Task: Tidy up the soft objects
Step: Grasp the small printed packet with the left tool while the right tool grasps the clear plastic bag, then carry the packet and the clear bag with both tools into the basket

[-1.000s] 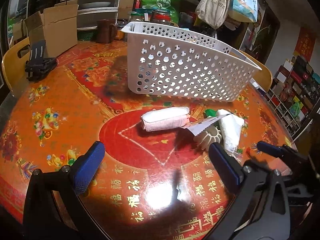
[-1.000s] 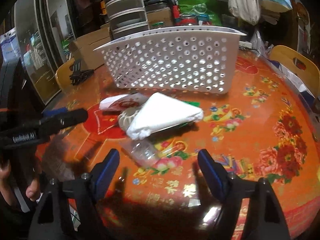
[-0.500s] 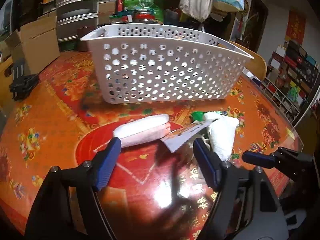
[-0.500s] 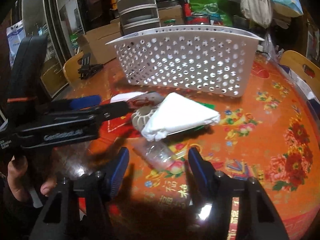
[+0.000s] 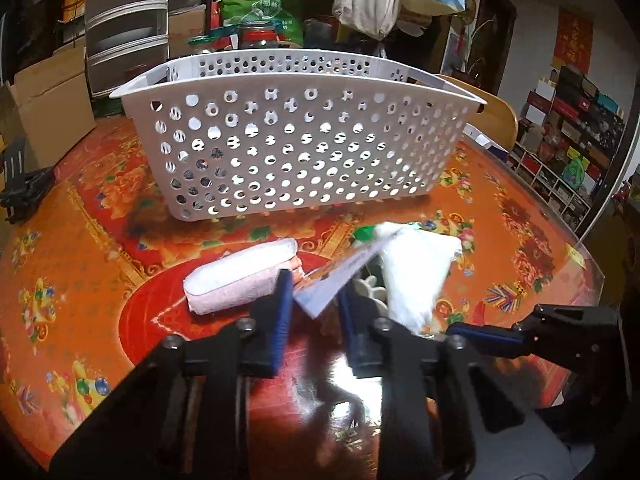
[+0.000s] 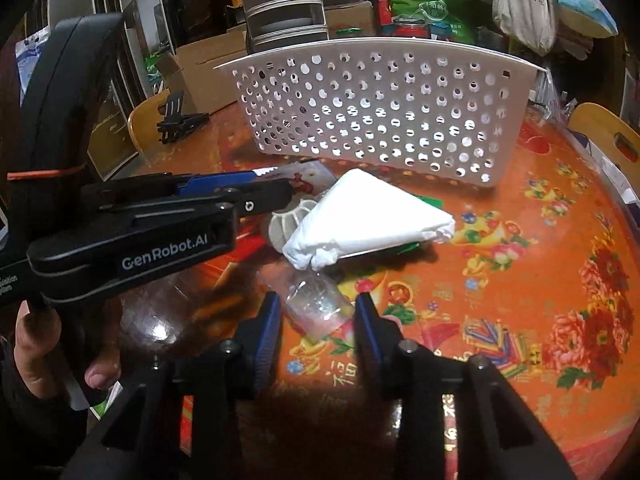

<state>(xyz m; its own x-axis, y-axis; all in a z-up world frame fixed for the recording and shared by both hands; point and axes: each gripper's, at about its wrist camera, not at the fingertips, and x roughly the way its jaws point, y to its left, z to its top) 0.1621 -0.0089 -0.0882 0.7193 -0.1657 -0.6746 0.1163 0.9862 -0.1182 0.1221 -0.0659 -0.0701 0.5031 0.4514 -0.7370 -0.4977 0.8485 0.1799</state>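
A white perforated basket (image 5: 296,136) stands on the round table; it also shows in the right wrist view (image 6: 380,104). In front of it lie a rolled pink-and-white towel (image 5: 240,276), a flat printed packet (image 5: 340,276), a white folded cloth (image 5: 416,272) (image 6: 368,220) and a ribbed white piece (image 6: 286,226). My left gripper (image 5: 314,312) has its jaws narrowed around the packet's near corner, with a small gap on each side. My right gripper (image 6: 316,320) has its jaws narrowed on either side of a clear plastic wrapper (image 6: 316,300), still partly open.
The table (image 5: 80,240) has a glossy red-and-orange floral cover. A black clip stand (image 5: 20,184) lies at the far left. Cardboard boxes (image 5: 48,108), stacked drawers, jars and bags crowd the back edge. A yellow chair (image 6: 608,132) stands at the right.
Both grippers moved forward toward the pile and their jaws narrowed a lot. The left now brackets the printed packet; the right brackets the clear wrapper.
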